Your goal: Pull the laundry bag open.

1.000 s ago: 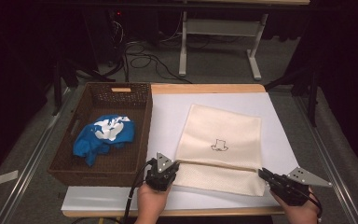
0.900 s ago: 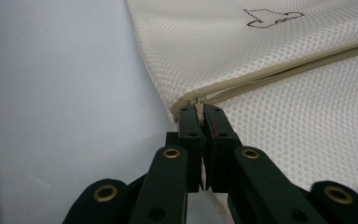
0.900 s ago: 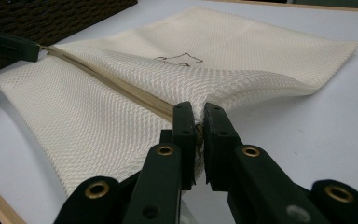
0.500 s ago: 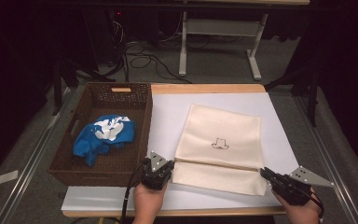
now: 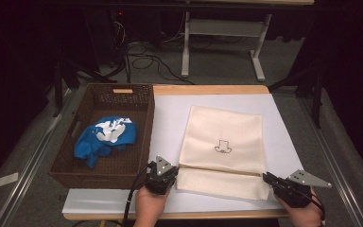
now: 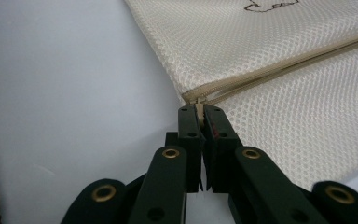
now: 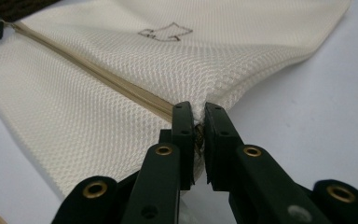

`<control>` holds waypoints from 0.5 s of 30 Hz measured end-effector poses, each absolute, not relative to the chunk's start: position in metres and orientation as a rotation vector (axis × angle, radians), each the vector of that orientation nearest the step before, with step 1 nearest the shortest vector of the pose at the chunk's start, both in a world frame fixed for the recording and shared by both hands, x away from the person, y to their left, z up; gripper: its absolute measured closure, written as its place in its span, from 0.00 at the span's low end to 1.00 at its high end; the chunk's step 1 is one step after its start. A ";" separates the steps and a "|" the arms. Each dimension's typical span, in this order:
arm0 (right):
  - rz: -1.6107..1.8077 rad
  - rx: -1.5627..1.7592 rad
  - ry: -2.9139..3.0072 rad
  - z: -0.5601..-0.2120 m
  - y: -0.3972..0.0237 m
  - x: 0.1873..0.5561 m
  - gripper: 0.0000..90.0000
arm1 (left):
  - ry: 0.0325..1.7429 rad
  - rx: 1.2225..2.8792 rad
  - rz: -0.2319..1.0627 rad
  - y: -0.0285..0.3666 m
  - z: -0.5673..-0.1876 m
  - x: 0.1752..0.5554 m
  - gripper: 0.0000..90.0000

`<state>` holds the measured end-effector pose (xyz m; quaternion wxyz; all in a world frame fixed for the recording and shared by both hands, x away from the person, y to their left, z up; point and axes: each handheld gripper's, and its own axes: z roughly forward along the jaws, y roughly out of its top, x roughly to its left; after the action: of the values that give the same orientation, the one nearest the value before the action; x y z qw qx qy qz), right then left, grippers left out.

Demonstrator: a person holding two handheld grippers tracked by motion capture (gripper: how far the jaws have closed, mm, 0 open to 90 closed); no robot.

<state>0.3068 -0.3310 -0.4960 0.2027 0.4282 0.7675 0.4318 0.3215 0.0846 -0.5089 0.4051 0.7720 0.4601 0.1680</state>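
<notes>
a cream mesh laundry bag (image 5: 223, 150) lies flat on the white sheet (image 5: 170, 113) that covers the table, nearer the table's front edge than its back, with a small dark outline figure (image 5: 223, 146) printed near its middle. a zipper (image 5: 217, 169) runs across the bag parallel to the front edge, and a person holds a gripper at each end of it. the left gripper (image 5: 166, 174), near the front left part of the sheet, has its jaws pressed together on the zipper pull (image 6: 199, 103) at the bag's left edge; the left gripper view shows the small metal tab pinched between the two black pads. the right gripper (image 5: 267, 178), by the front right part of the sheet, is clamped on the bag's right edge where the zipper ends, and the right gripper view shows a fold of mesh gathered between its closed jaws. a hand (image 5: 150, 208) comes in over the front edge behind the left gripper. along the table's left edge stands a dark wicker basket (image 5: 144, 142), touching the sheet's left side, with a crumpled blue and white garment (image 5: 105, 138) lying inside it.
</notes>
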 end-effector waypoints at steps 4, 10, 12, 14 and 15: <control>1.160 1.219 2.189 -0.504 -0.330 0.311 0.93 | 1.158 1.971 0.415 0.084 -0.512 0.322 0.95; 1.126 1.262 2.213 -0.511 -0.330 0.314 0.90 | 1.159 1.982 0.405 0.084 -0.514 0.323 0.94; 1.127 1.265 2.211 -0.511 -0.330 0.314 0.89 | 1.164 1.981 0.404 0.085 -0.515 0.324 0.94; 1.130 1.266 2.206 -0.510 -0.331 0.313 0.88 | 1.165 1.982 0.405 0.084 -0.515 0.324 0.94; 1.132 1.260 2.202 -0.510 -0.331 0.313 0.88 | 1.163 1.983 0.406 0.084 -0.516 0.324 0.94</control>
<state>0.3131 -0.3314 -0.5096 0.1809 0.4459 0.7797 0.4007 0.3237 0.0837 -0.5156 0.3929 0.7811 0.4582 0.1598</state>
